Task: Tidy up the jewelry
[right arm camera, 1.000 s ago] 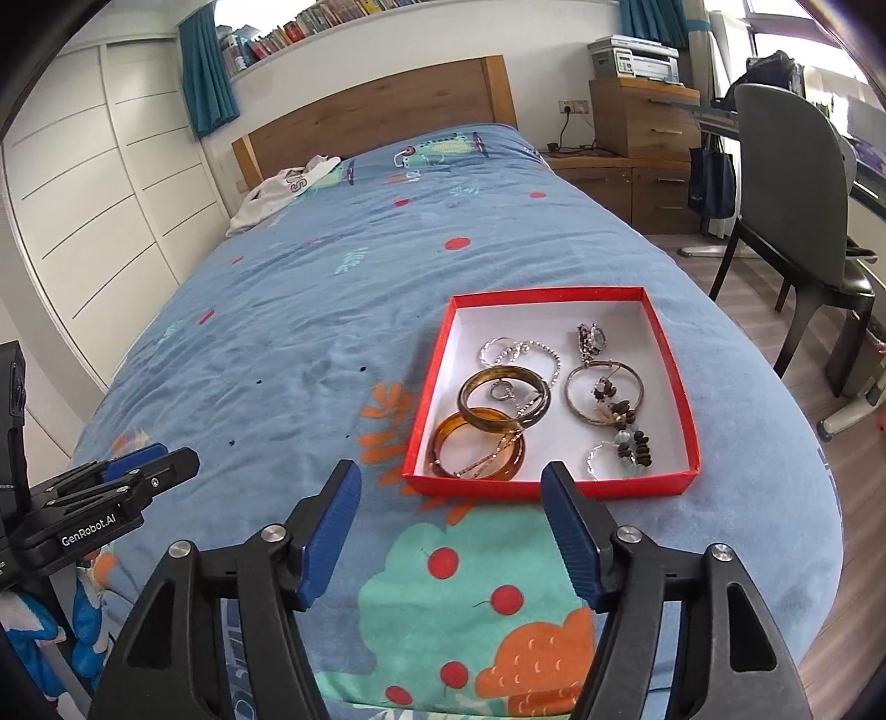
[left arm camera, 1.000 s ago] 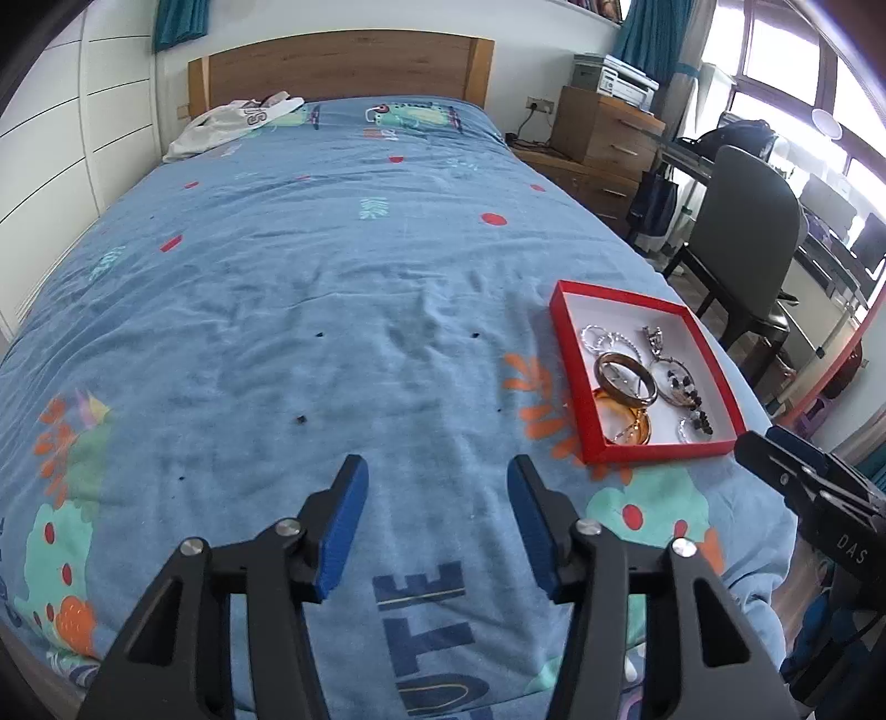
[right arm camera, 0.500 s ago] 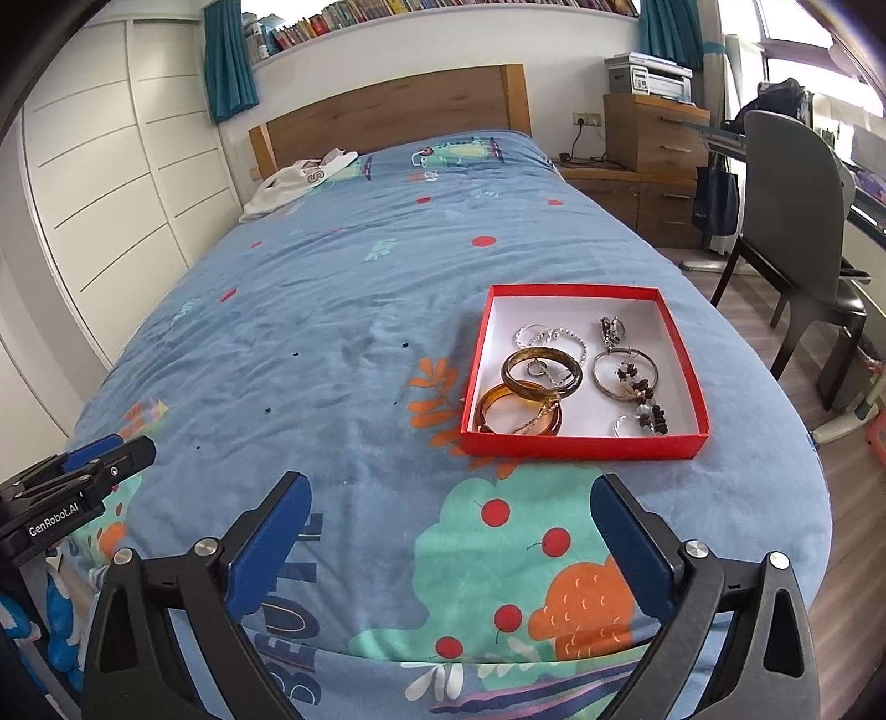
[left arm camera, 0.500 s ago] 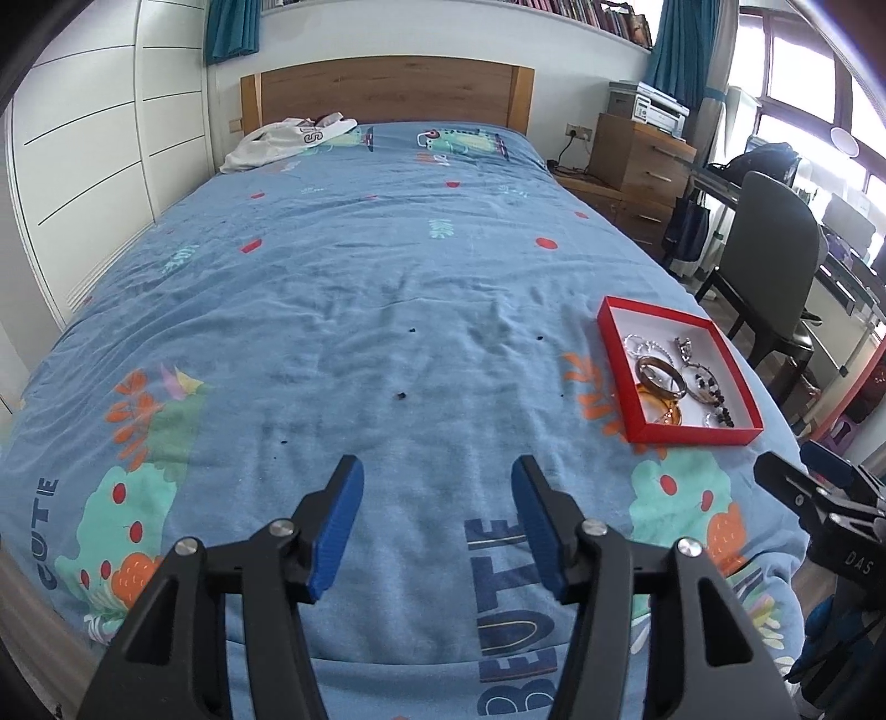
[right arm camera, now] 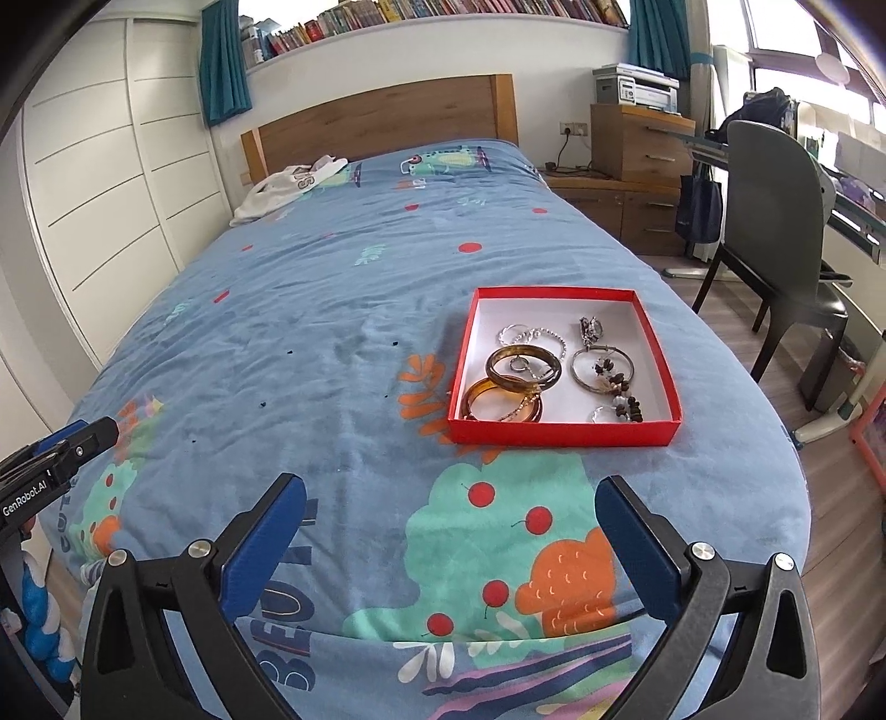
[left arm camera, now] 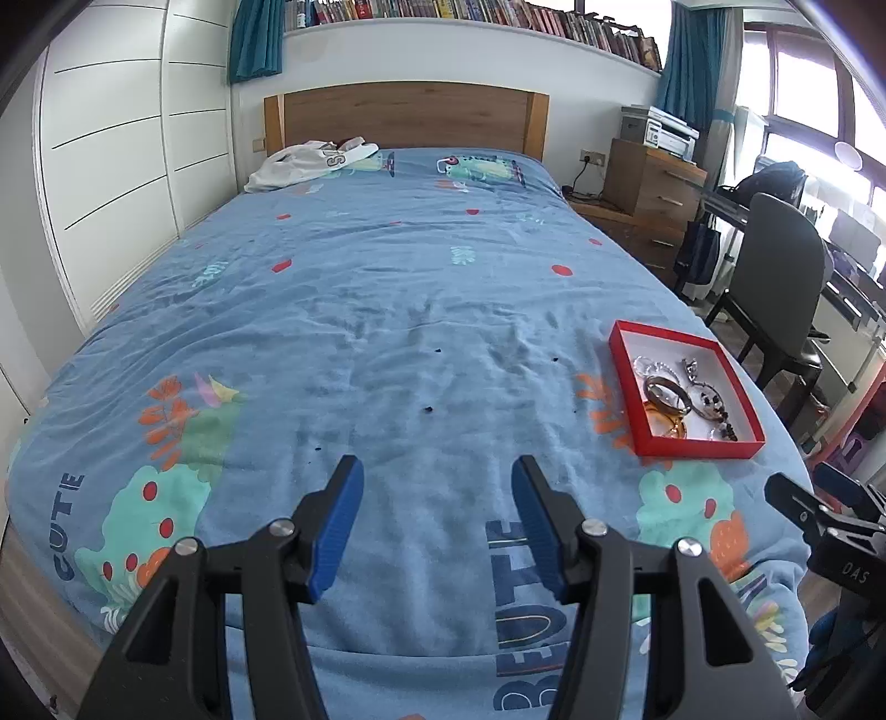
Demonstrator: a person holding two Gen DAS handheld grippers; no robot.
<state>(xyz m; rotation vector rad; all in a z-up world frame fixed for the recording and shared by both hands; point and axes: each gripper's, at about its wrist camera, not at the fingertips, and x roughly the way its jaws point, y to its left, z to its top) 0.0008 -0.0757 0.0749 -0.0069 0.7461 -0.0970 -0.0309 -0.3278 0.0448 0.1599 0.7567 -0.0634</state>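
This is a bedroom in a home: a bed [left arm camera: 387, 310] with a wooden headboard [left arm camera: 407, 113] fills most of the view, covered by a blue cartoon-print bedspread [right arm camera: 343, 310] with a piece of white clothing [left arm camera: 310, 163] lying near its head. White wardrobe doors [left arm camera: 116, 166] line one side, a long shelf of books [left arm camera: 470, 10] runs along the wall above the headboard between teal curtains [left arm camera: 255, 39], and a wooden chest of drawers [right arm camera: 637, 144] with a printer [right arm camera: 635, 88] on top stands beside the bed. A dark chair [right arm camera: 775, 221] at a desk by the windows and the wood floor [right arm camera: 819, 471] give it the look of a lived-in private room.
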